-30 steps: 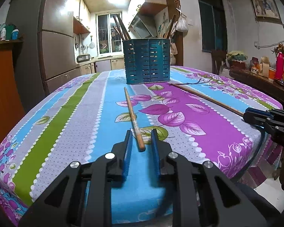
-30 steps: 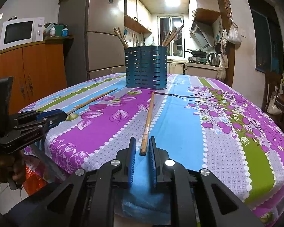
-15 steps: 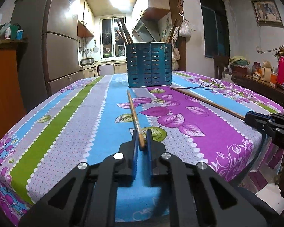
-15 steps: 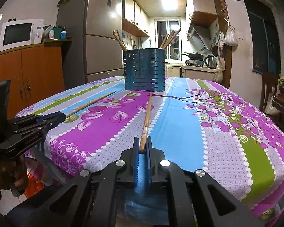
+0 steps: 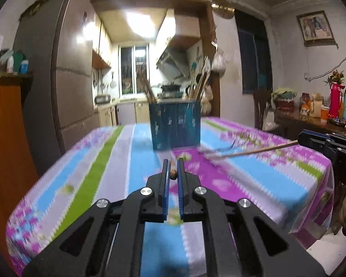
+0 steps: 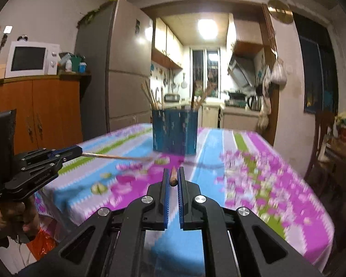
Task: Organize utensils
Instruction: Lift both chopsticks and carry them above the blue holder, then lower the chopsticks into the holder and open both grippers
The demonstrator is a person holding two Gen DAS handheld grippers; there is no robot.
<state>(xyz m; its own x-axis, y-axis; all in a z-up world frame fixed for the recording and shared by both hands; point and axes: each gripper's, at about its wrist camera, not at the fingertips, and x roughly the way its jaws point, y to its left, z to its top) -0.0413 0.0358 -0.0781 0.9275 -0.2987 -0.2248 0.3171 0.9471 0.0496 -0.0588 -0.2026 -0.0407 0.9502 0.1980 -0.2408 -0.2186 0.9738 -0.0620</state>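
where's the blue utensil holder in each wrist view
Left wrist: blue utensil holder stands centre, far end of the table, beyond the left gripper.
Right wrist: holder centre again, beyond the right gripper.
Shared landmark: the grey fridge, left of the holder in both.

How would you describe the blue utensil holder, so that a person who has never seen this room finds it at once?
Start from the table with the striped, flowered cloth that fills the middle of the room. At its far end, in front of the kitchen doorway, stands the blue holder, upright, with slotted walls. It is the only container on the cloth, and wooden sticks rise from its top.
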